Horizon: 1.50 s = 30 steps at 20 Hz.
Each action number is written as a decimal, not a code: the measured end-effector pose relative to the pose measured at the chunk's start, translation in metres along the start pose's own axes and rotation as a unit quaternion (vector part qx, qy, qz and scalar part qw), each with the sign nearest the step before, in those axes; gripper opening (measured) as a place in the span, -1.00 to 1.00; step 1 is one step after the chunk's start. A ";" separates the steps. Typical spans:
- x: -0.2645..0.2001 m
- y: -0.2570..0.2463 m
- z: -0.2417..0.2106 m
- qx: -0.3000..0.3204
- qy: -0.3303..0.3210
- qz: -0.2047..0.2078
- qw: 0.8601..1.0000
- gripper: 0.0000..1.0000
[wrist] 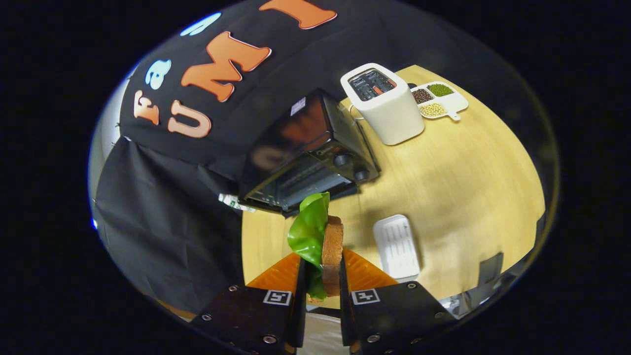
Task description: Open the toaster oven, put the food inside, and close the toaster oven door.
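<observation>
- Food [323,236], a slice of brown bread with a green lettuce leaf against one face, stands on edge between the two orange fingers [365,273] of the hand-held gripper [323,276], which pinches it from both sides.
- Lettuce lies on the side toward the black cloth wall; the bread crust faces the other finger, and the leaf's top rises above the bread.
- Toaster oven [308,153], black, sits beyond the food at the desk's [468,172] edge beside the cloth wall. Its glass door hangs open, tilted down toward the gripper, and a wire rack shows inside. Two round knobs sit on its front panel, on the side toward the white toaster.
- White pop-up toaster [384,103] stands just beside the oven, farther back on the wooden desk.
- White divided dish [456,101] lies beyond that toaster, with dark, green and pale beans or grains in separate compartments.
- White ridged tray [397,246] lies flat on the desk, just beside the gripper's fingers and apart from the oven.
</observation>
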State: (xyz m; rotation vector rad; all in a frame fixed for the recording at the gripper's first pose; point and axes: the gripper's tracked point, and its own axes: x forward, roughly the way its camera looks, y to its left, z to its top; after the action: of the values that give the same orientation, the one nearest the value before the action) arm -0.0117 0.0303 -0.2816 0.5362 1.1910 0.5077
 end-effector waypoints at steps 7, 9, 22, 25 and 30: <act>0.066 0.038 0.005 0.107 -0.096 0.049 0.988 -0.40; 0.086 0.033 0.012 0.148 -0.128 0.051 0.979 -0.40; 0.190 0.039 0.040 0.315 -0.275 0.071 0.905 -0.40; 0.212 0.041 0.049 0.341 -0.285 0.064 0.894 -0.40; 0.240 0.049 0.062 0.377 -0.295 0.058 0.876 -0.36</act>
State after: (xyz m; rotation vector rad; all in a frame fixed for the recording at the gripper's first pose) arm 0.1130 0.2112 -0.4065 1.3355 0.7238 -0.0680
